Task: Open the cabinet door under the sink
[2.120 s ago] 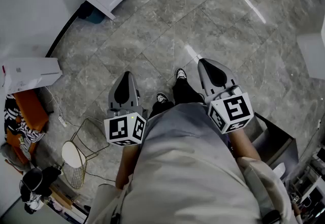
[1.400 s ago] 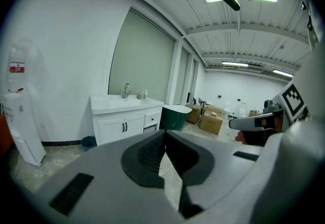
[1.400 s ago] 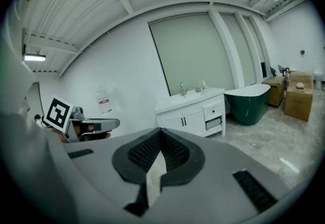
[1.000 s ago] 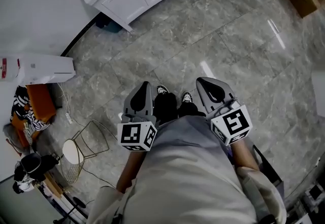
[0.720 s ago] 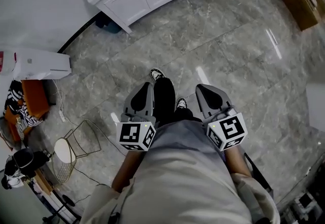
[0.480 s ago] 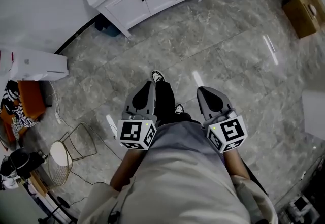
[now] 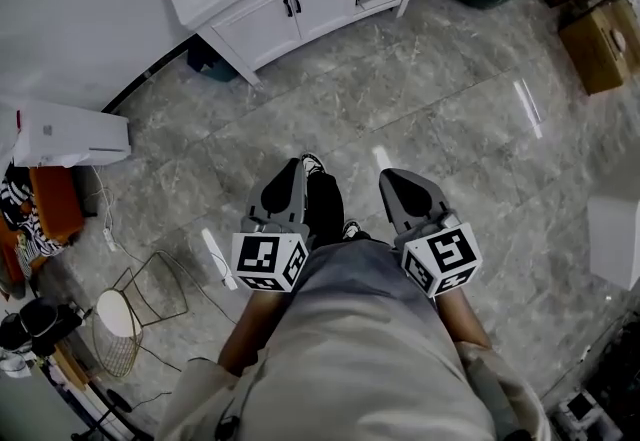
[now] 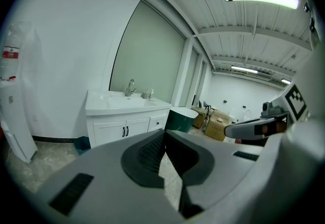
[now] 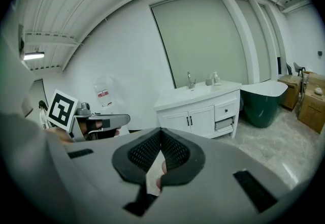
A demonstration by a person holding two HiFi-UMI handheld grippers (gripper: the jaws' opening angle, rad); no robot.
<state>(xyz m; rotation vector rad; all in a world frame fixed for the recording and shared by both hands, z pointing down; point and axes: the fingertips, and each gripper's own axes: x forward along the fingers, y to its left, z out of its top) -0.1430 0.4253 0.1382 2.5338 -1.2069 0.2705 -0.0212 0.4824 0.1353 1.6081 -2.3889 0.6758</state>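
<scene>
Currently: white two-door vanity cabinet under sink (image 7: 262,24), doors shut, well apart from person across grey marble floor (image 7: 450,129); left gripper (image 7: 290,169) and right gripper (image 7: 390,179), jaws together, empty. Task unstarted: approach, grasp, pull all outstanding

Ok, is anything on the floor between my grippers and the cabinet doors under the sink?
Nothing visible does. Only bare floor lies between the left gripper, the right gripper and the cabinet doors; the dark bin sits off to one side.
</scene>
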